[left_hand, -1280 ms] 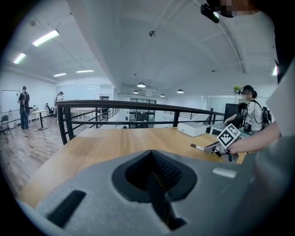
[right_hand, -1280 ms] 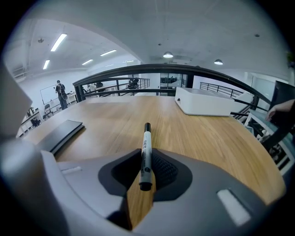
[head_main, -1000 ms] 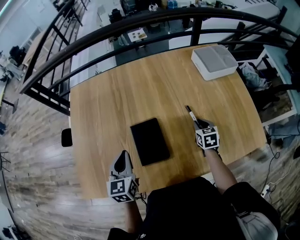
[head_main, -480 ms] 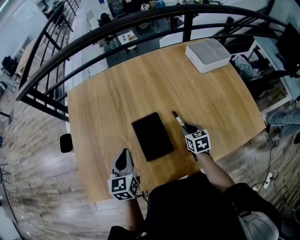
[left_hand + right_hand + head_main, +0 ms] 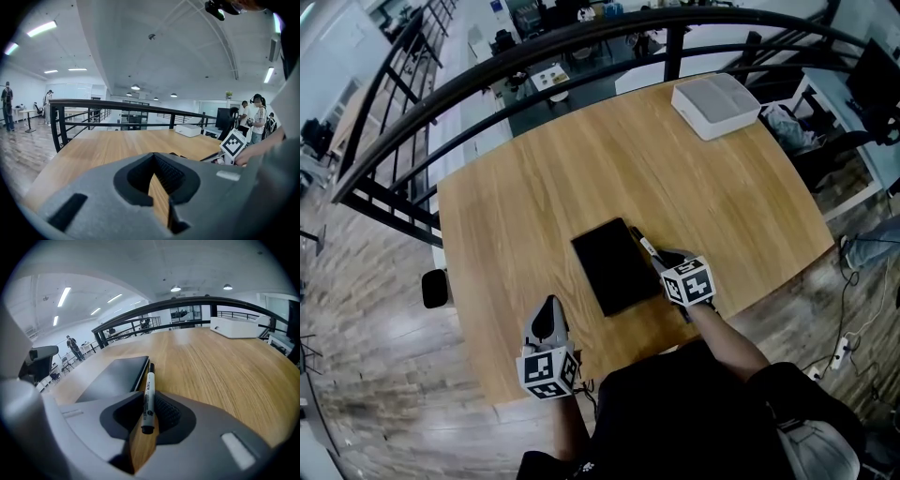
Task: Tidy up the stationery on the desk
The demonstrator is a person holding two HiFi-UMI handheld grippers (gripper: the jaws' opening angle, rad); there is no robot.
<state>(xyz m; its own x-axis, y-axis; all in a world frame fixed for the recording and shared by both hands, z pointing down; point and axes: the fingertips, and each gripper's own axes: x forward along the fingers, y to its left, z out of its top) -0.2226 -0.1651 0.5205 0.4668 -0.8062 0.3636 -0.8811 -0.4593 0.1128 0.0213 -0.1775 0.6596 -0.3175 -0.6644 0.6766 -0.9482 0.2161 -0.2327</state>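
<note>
grey left tool sat shut and empty at the near tabletop edge, same as before. right tool, clamped on the black marker, had carried it leftward. a second back it was well apart from the black notebook, now it was just beside its right edge. looked like gathering stuff together. white box far back hadn't budged.

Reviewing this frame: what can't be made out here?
Marker print: right gripper view, too small, blurred.
Marker's rear half: head view, hidden under right gripper.
Black slab: notebook or tablet unclear, featureless in every view.
White box: contents, too far and small.
</note>
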